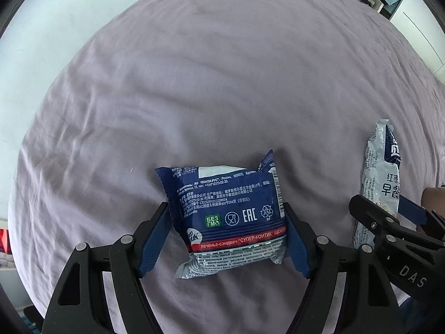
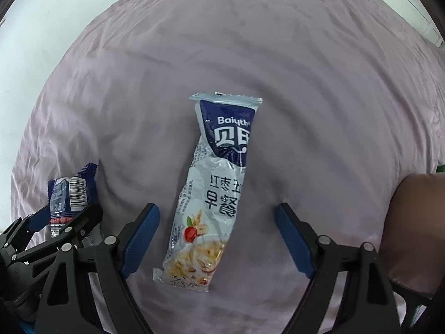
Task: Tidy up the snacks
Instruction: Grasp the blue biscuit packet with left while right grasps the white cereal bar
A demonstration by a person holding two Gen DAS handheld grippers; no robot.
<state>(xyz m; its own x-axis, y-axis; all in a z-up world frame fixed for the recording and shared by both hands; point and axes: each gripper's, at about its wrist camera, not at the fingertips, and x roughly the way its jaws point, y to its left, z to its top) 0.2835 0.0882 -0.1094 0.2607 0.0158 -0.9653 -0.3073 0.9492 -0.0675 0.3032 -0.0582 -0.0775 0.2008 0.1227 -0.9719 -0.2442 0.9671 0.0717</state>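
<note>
Both pickups are starting mid-bed (image 1: pixel 222 69): the spread left gripper (image 1: pixel 226 236) straddles the blue cookie packet (image 1: pixel 225 211), the spread right gripper (image 2: pixel 217 236) the long cereal packet (image 2: pixel 214 189). Next, each needs closing.

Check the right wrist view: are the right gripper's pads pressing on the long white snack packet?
No: the right gripper straddles the long white snack packet with purple sheet showing beside both pads.

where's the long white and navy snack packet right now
The long white and navy snack packet lies on the mauve bedsheet, between the open right gripper fingers.
</note>
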